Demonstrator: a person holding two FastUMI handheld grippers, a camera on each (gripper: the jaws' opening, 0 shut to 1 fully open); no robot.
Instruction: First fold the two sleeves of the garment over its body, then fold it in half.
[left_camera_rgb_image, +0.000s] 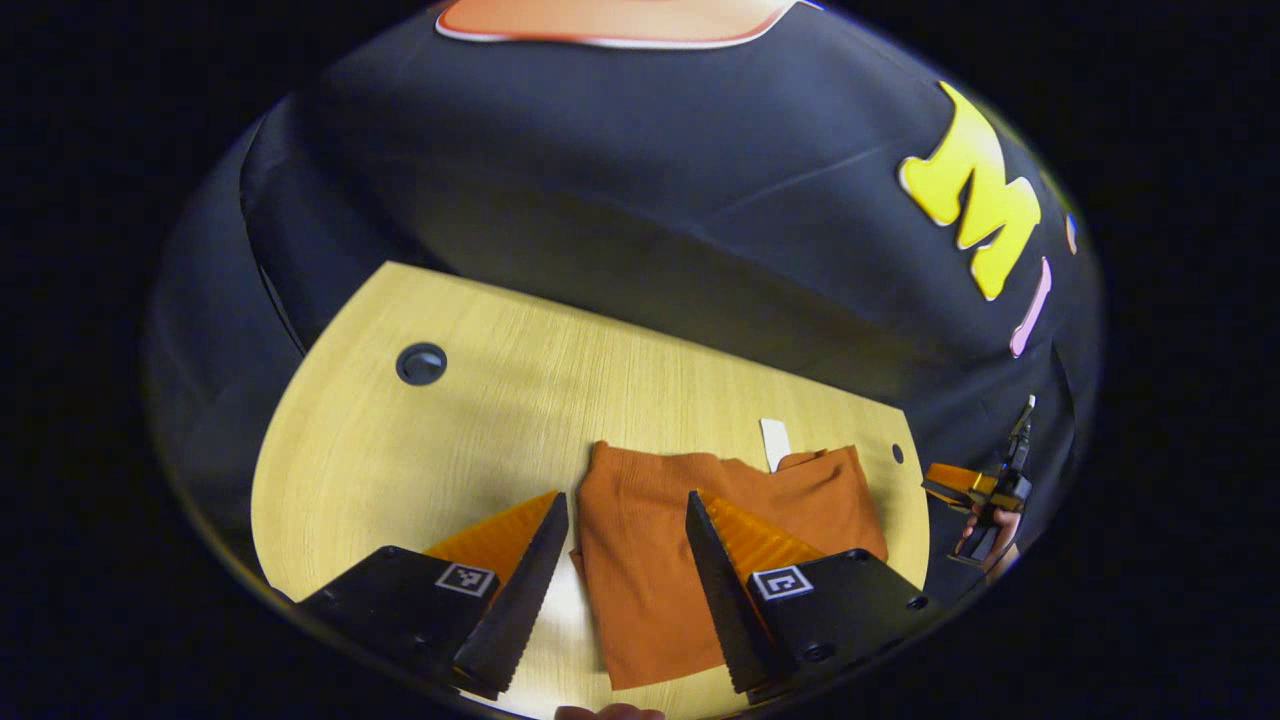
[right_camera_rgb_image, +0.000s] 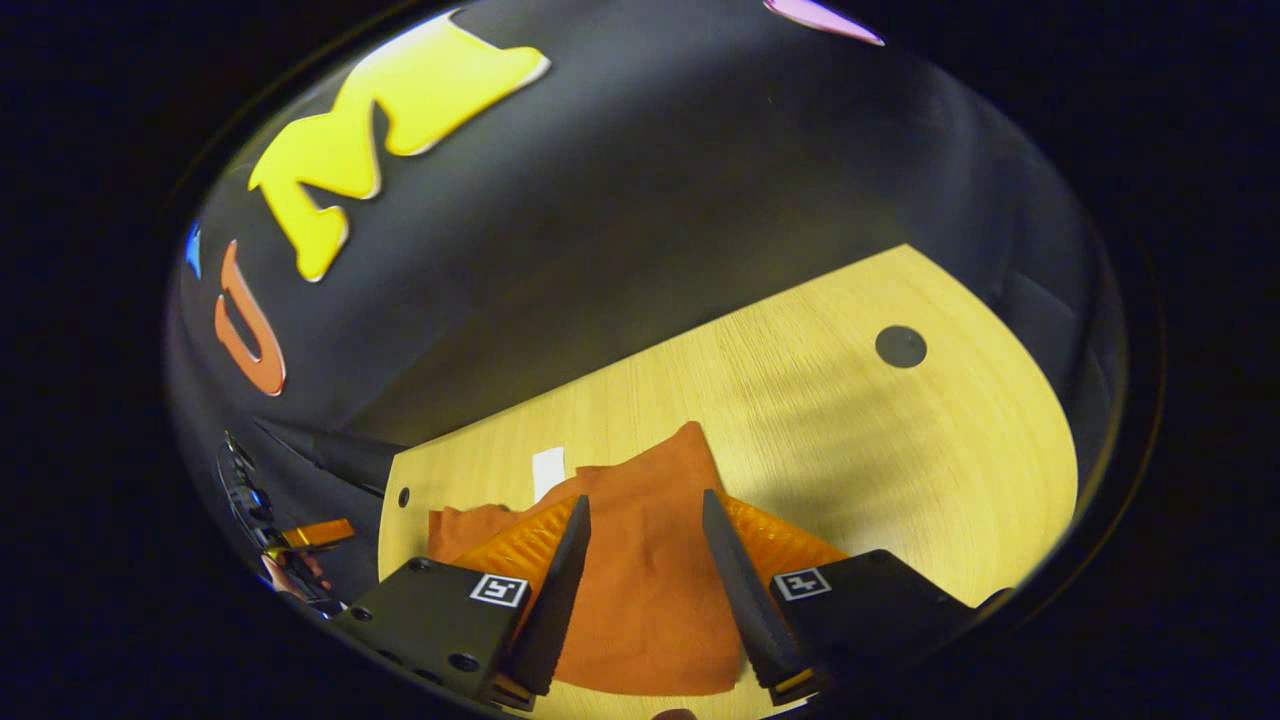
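On the left side of the left gripper view the wooden table is bare, with a dark round hole in it, so I judge there is wide free room there for pulling cloth out or laying it flat. The left gripper hangs above the table with its fingers spread apart and nothing between them; they frame the orange garment, probably so that it can come down on an edge. The garment lies in the middle of the table as a compact shape, narrow at the near end and wider at the far end. I cannot make out free sleeves at its sides, so they may lie already over the body, but the folds are hard to read. At its far edge lies a small white tag. Further to the right the cloth ends near the table's right edge, where room is short. Beyond that edge the right gripper is held by a hand, off the table. In the right gripper view its fingers are also spread and hold nothing, and the garment's near edge lies close to the table's front border.
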